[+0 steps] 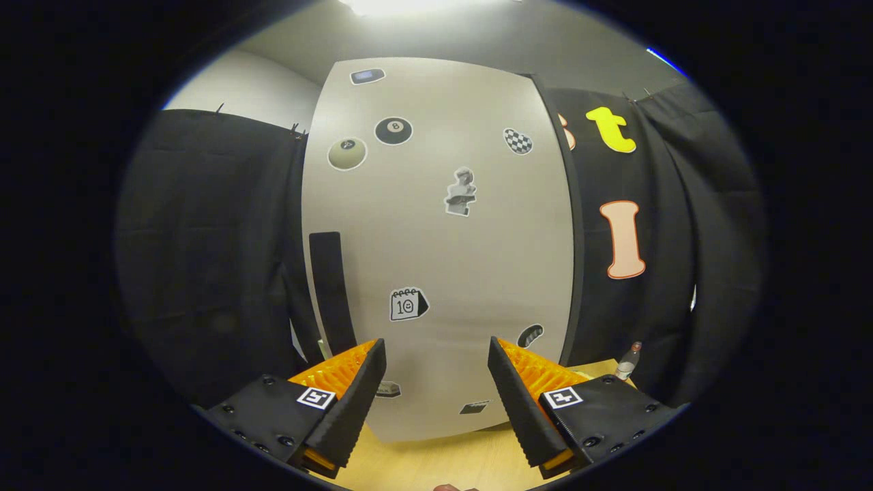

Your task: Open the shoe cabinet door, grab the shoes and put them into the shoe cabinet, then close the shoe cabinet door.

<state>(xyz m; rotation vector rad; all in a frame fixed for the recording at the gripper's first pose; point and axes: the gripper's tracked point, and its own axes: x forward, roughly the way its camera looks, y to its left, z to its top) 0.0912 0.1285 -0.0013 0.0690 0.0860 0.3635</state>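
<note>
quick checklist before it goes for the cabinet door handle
1. Door state: the shoe cabinet door looks closed, flat face toward the camera. Ok as a start.
2. Handle located: the black vertical handle sits at the door's left edge, beyond the left finger. Ok.
3. Jaws ready: the gripper is open with nothing between its jaws. Ok.
4. Alignment: the gap between the jaws faces the door's middle, right of the handle. Not ok.
5. Obstacles: a small bottle stands on the wooden floor right of the cabinet, away from the handle. Ok.
6. Shoes located: cannot tell.
</note>
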